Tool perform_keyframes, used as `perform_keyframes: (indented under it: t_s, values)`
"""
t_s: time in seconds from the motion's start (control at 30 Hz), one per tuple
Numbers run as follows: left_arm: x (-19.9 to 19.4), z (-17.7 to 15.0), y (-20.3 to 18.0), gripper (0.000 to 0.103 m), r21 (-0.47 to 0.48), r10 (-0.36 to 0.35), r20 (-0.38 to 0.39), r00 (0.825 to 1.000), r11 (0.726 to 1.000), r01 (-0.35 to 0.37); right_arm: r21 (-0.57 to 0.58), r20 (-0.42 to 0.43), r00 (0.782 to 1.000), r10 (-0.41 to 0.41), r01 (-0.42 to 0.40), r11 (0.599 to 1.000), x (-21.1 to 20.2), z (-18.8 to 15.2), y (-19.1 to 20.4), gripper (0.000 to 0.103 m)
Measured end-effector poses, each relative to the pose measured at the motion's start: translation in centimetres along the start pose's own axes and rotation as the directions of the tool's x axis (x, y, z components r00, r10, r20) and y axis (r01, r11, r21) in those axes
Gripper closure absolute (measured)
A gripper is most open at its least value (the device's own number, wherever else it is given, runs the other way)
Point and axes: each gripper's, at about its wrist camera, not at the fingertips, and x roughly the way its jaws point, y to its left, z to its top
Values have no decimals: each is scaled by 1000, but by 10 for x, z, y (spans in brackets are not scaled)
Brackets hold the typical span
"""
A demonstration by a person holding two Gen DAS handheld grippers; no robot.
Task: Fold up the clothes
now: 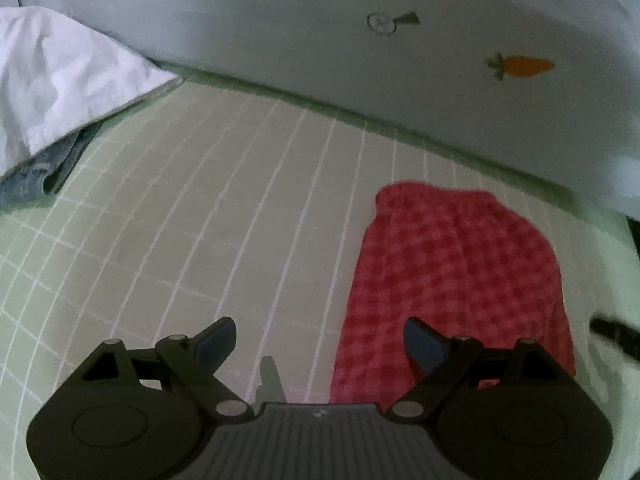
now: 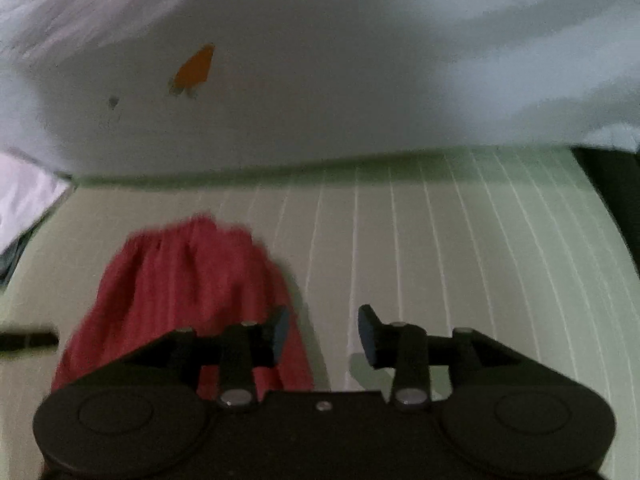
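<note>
**Two open grippers hovering over a red checked garment on a gridded bed sheet**

Left wrist view: Your left gripper (image 1: 318, 346) is sitting nearest the lens, its jaws spread wide and holding nothing, one fingertip over bare sheet and the other overlapping the red checked garment (image 1: 456, 280). That garment is lying in a narrow, lengthwise strip on the green gridded sheet (image 1: 200, 220), its gathered end pointing away toward the white carrot-print duvet (image 1: 360, 60). A strip that slim is fitting either a piece already folded along its length or one just laid out bunched; the picture is not settling which. At far left a white garment (image 1: 60, 80) is resting atop a denim item (image 1: 36, 180), likely set aside to keep the middle of the sheet free for working.

Right wrist view: Your right gripper (image 2: 322, 330) is also gaping, less widely, and gripping nothing, with its left fingertip over the garment's edge and the right over the sheet. The picture is blurring, suggesting motion. The dark bar at the left edge (image 2: 28, 338) may be your other tool, though this is too unclear to say.
</note>
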Motion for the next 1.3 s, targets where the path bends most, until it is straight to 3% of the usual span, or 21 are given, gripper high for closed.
perform_keyframes:
  t_s: [0.17, 0.33, 0.5, 0.67, 0.9, 0.93, 1.0, 1.13, 1.3]
  values:
    - [-19, -19, 8, 12, 43, 11, 4, 1000, 999, -11, -79, -41, 999, 12, -16, 997, -29, -61, 14, 32]
    - [-41, -51, 22, 12, 43, 19, -14, 1000, 999, -19, -165, -60, 998, 15, -25, 986, -47, -98, 35, 31]
    - [-59, -85, 33, 12, 53, 36, -37, 999, 998, -34, -211, -78, 997, 12, -28, 977, -51, -119, 45, 57]
    - [-75, -107, 38, 12, 50, 47, -33, 998, 998, -45, -195, -96, 995, -25, 6, 981, -51, -131, 42, 65]
    - [-91, -127, 37, 12, 58, 47, -20, 999, 997, -45, -191, -85, 995, -48, 31, 981, -52, -136, 40, 66]
    - [-93, -130, 38, 12, 60, 46, -18, 999, 997, -45, -193, -83, 996, -43, 26, 981, -53, -137, 41, 70]
    - [-95, -135, 36, 12, 66, 47, -16, 999, 997, -46, -196, -80, 996, -34, 17, 980, -54, -138, 41, 100]
    - [-98, -144, 32, 12, 79, 34, -19, 999, 996, -32, -202, -47, 999, -4, -6, 979, -66, -138, 44, 103]
    - [-101, -152, 30, 12, 77, 26, -22, 999, 997, -24, -125, 58, 998, 24, -16, 992, -125, -126, 37, 103]
